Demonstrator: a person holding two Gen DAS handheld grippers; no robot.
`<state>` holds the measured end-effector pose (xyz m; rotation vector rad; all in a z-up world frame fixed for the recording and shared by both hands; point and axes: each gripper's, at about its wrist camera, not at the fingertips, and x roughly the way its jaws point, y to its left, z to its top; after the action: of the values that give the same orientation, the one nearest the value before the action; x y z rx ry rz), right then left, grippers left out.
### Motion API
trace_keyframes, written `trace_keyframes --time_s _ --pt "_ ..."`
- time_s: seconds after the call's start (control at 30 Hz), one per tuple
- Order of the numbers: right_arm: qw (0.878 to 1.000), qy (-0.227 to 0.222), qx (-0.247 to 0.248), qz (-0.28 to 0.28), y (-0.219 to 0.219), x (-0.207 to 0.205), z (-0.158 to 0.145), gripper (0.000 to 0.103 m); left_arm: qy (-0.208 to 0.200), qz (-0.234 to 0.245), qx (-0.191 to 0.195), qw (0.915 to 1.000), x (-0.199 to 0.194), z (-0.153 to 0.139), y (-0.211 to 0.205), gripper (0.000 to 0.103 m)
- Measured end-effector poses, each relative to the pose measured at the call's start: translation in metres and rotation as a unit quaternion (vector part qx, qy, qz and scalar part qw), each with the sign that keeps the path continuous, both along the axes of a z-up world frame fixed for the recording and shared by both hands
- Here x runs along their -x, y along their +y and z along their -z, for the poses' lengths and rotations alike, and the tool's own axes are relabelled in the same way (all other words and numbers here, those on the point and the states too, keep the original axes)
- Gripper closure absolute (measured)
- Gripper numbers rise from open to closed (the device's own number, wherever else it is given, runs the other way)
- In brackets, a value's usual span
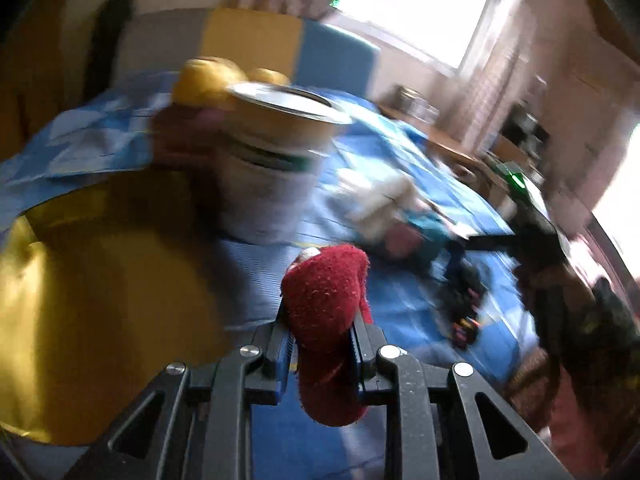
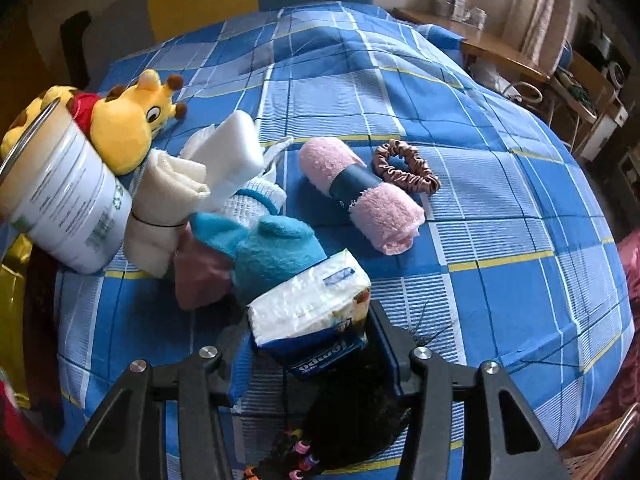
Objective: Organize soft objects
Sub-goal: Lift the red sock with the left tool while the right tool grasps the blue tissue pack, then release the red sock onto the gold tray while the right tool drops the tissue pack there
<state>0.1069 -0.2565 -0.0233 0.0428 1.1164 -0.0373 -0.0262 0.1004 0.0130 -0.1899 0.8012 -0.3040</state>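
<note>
Take the tin (image 2: 60,196) as your mark; it stands at the far left of the checked bedspread (image 2: 500,208). Your left gripper (image 1: 322,334) is clamped on a red sock (image 1: 326,320), held up in the air in front of the tin; that view is blurred. A giraffe toy (image 2: 128,120) leans against the tin's right side. Just right of the tin lie a cream roll (image 2: 166,204) and a white sponge (image 2: 232,148), touching. Further right sits a blue plush (image 2: 276,252), with a pink cloth (image 2: 198,276) tucked at its left. Your right gripper (image 2: 308,340) is well right of the tin with its jaws apart around a tissue pack (image 2: 310,312), above a black hairpiece (image 2: 352,412). Beyond lie a pink towel roll (image 2: 360,196) and a scrunchie (image 2: 404,166) beside it, at the far right.
</note>
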Motion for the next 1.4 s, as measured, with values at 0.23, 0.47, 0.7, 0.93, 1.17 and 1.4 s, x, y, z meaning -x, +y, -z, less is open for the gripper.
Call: trace_keyframes --time_s 0.23,0.47,0.7,0.93,1.17,1.4 --pt "1.000 -0.017 0.005 0.024 -0.006 0.000 -0.001 0.052 0.071 -0.176 -0.049 0.9805 -0.026 0.027 0.093 0.079" --pt "0.997 -0.045 0.008 0.059 -0.020 -0.004 -0.021 0.052 0.101 -0.266 -0.082 0.9550 -0.026 0.052 0.146 0.074" --pt "0.993 -0.083 -0.001 0.083 -0.009 -0.035 -0.052 0.052 0.098 -0.284 -0.072 0.9512 -0.011 0.056 0.153 0.052" --pt "0.990 -0.127 0.033 0.047 0.055 -0.097 -0.092 0.052 0.068 -0.277 -0.077 0.9553 0.002 0.040 0.151 0.041" --pt "0.985 -0.160 0.068 0.004 0.148 -0.165 -0.139 0.052 0.043 -0.263 -0.078 0.9608 0.015 0.022 0.147 0.040" --pt "0.970 -0.192 -0.002 -0.148 0.262 -0.155 -0.171 0.052 0.033 -0.269 -0.082 0.9589 0.023 0.015 0.152 0.036"
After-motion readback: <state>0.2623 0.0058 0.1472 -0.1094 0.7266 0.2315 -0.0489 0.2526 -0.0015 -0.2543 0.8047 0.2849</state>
